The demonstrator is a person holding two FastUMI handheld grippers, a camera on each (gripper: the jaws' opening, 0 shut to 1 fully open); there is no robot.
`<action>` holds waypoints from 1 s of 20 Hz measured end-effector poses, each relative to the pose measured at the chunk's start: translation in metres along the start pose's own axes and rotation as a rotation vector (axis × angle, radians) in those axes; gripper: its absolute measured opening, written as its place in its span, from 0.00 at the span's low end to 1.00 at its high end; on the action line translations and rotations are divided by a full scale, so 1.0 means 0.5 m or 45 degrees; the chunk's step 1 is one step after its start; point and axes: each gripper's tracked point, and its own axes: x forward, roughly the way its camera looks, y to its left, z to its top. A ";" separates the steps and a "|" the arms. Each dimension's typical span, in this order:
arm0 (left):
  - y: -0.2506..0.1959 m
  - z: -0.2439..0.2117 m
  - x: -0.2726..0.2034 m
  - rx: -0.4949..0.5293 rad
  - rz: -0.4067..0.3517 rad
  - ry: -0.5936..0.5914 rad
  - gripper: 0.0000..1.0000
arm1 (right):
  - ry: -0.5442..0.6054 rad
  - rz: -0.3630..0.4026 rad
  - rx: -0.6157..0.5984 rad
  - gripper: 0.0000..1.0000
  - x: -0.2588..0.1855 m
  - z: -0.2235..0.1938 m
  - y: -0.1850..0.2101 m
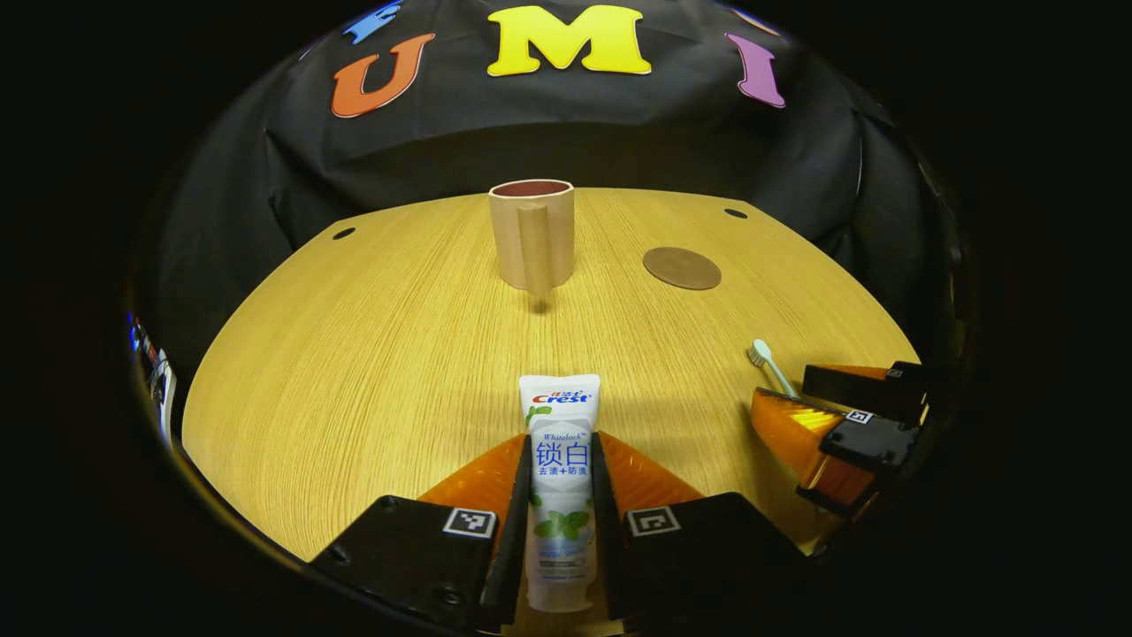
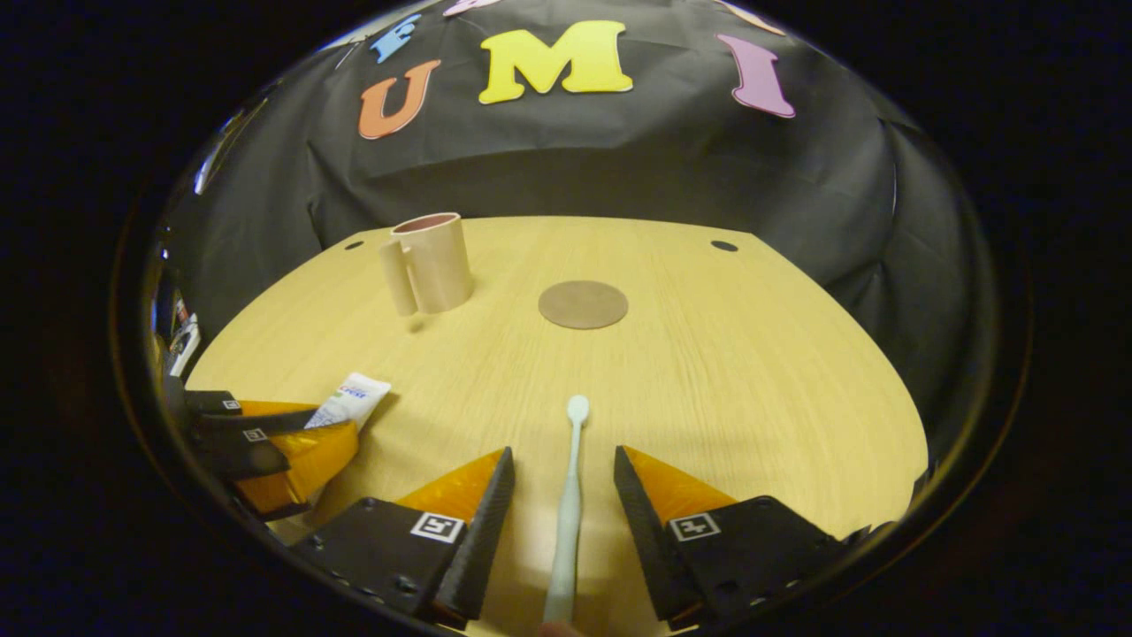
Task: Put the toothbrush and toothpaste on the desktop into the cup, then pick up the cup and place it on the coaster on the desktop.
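Observation:
A white toothpaste tube lies lengthwise between the fingers of my left gripper, and both fingers press on its sides. In the right gripper view the same tube sticks out of the left gripper at the lower left. A pale toothbrush lies on the desktop between the spread fingers of my right gripper, which stands open and touches nothing. In the left gripper view the brush's head pokes out of the right gripper. The beige cup stands upright at the back, its handle toward me. The round brown coaster lies to its right.
The wooden desktop has small dark holes near its back corners. Black cloth hangs close behind the table's far edge. Bare wood stretches between the grippers and the cup.

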 end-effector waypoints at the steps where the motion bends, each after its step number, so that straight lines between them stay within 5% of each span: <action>1: 0.005 0.006 -0.005 -0.009 0.003 -0.011 0.43 | 0.003 0.000 0.009 0.60 -0.001 0.002 0.000; 7: 0.043 0.059 -0.042 -0.047 0.033 -0.119 0.38 | -0.003 0.026 0.085 0.14 0.004 0.001 0.005; 10: 0.052 0.089 -0.057 -0.051 0.030 -0.173 0.43 | -0.012 0.035 0.106 0.11 0.015 0.006 0.001; 11: 0.052 0.097 -0.062 -0.051 0.026 -0.190 0.39 | -0.006 0.044 0.110 0.02 0.008 0.001 0.006; 20: 0.054 0.180 -0.099 -0.082 -0.030 -0.352 0.37 | -0.036 0.145 0.156 0.03 -0.011 0.010 0.024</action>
